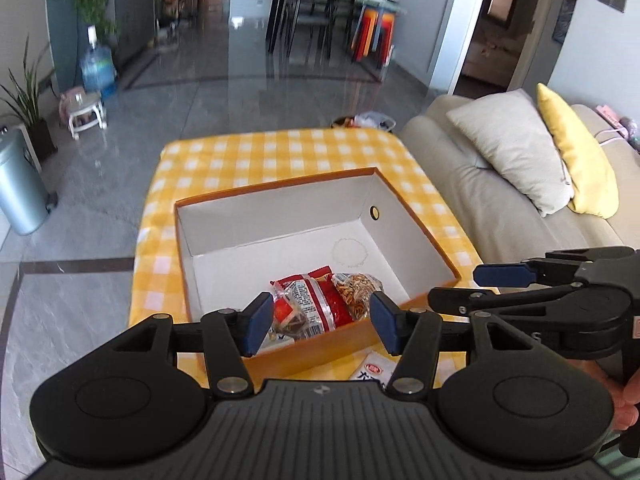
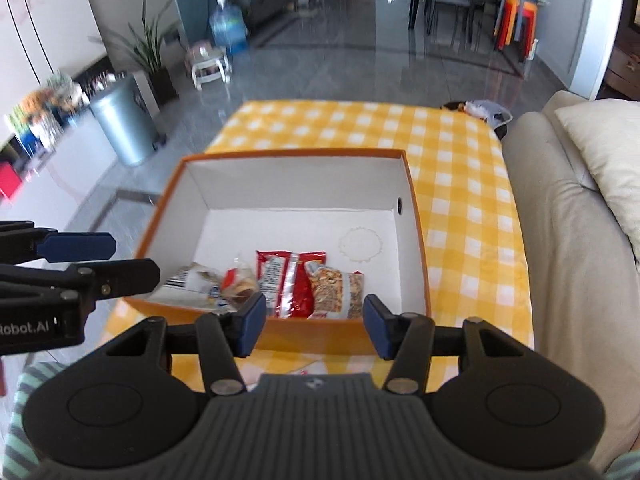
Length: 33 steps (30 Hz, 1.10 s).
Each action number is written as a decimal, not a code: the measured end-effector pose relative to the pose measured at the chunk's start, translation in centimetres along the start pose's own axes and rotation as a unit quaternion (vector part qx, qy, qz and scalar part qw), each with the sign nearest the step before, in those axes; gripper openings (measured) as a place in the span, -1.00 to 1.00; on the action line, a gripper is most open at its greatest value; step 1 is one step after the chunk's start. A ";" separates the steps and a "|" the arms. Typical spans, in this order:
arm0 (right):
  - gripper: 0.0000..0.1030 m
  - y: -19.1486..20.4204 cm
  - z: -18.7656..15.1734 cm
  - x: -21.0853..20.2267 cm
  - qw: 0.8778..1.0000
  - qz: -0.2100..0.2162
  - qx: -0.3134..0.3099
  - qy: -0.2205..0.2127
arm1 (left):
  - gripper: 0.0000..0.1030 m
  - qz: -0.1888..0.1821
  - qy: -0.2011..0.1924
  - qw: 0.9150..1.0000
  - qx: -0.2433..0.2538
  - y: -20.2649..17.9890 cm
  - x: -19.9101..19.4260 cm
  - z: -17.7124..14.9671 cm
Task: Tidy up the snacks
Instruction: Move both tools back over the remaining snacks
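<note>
Saw red packet (image 2: 290,284) in orange box (image 2: 416,216), long axis pointing away from me; label unreadable. My left gripper (image 1: 320,322) and right gripper (image 2: 314,326) jaws wide, empty.

Bright daylight, both views. Glossy floor (image 1: 224,92) carries strong window glare and mirror reflections. White interior of box (image 2: 296,184) brightly lit, left inner wall shaded. Fisheye bends straight lines toward edges; corners vignette black. Background soft, slightly motion-blurred, worst at shelf clutter (image 2: 44,116); foreground black housings sharp, underexposed.
</note>
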State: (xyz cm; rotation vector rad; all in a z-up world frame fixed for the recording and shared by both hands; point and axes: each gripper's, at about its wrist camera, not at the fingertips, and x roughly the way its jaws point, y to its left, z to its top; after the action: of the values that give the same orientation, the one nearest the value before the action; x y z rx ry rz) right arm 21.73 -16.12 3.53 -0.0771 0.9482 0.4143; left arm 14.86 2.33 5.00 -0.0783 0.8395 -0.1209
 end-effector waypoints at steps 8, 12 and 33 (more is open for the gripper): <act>0.01 1.1 -7.4 -3.9 0.997 0.018 0.050 -0.047 | 0.24 -0.014 -0.012 1.000 -0.018 0.9 -2.2 -5.7; 0.01 1.5 -10.9 -4.2 0.996 0.003 0.068 -0.059 | 0.18 -0.014 -0.005 0.999 -0.046 1.6 -2.2 -8.5; -0.42 0.5 -18.4 4.8 0.989 0.005 0.127 0.077 | 0.09 0.007 0.089 0.991 -0.102 1.7 4.2 -14.5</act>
State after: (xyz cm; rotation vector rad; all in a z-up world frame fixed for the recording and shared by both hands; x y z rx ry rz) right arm 9.74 -18.64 -11.07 0.1283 1.1470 0.2965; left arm 6.97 3.16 -8.01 -0.2572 1.0292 -0.0272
